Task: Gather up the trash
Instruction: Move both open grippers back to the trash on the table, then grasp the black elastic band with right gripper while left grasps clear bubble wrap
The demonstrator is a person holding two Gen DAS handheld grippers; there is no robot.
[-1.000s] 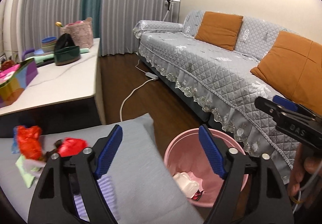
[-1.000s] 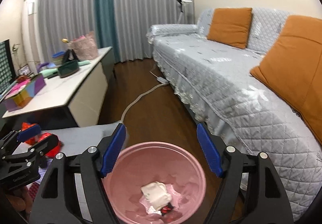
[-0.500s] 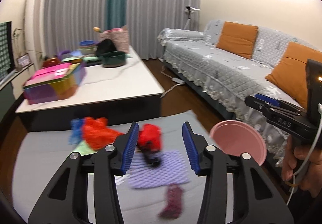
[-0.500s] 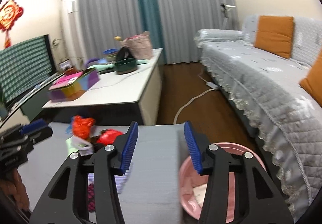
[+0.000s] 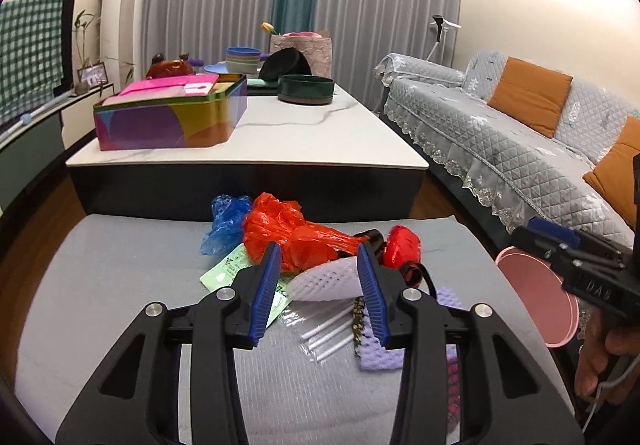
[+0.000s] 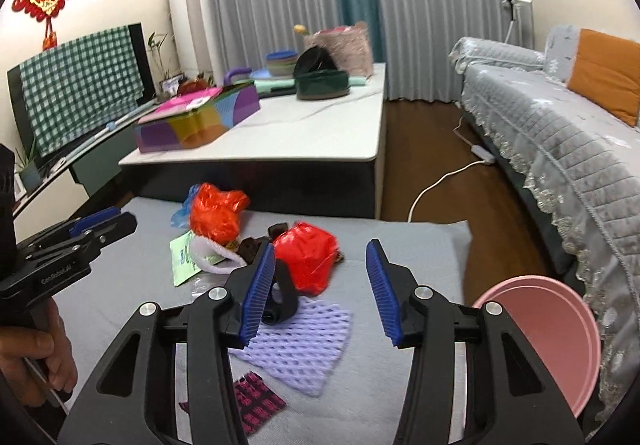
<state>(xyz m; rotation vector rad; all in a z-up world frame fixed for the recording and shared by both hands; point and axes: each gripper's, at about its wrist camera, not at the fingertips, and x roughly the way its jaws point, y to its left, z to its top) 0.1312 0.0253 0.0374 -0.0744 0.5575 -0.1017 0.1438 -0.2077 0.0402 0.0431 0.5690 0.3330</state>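
Observation:
Trash lies heaped on a grey mat (image 5: 120, 285): an orange-red plastic bag (image 5: 288, 233), a blue bag (image 5: 226, 221), a green paper slip (image 5: 228, 269), a white foam net (image 5: 324, 279) and a purple foam net (image 6: 304, 341). My left gripper (image 5: 318, 265) hovers over the white net with its jaws closing, the pads clear of it. My right gripper (image 6: 322, 265) is open above a crumpled red wrapper (image 6: 308, 257) and a black band (image 6: 284, 297), holding nothing. The pink bin (image 6: 548, 337) stands off the mat's right edge.
A white-topped low table (image 5: 320, 149) with a colourful tin box (image 5: 172, 117) and a green bowl (image 5: 306, 89) borders the mat's far side. A grey sofa (image 5: 500, 133) runs along the right. A white power cord (image 6: 440, 181) crosses the wooden floor.
Both views swung left from the pink bin to the trash pile on the mat. Both pairs of jaws narrowed, and both grippers came in lower over the trash.

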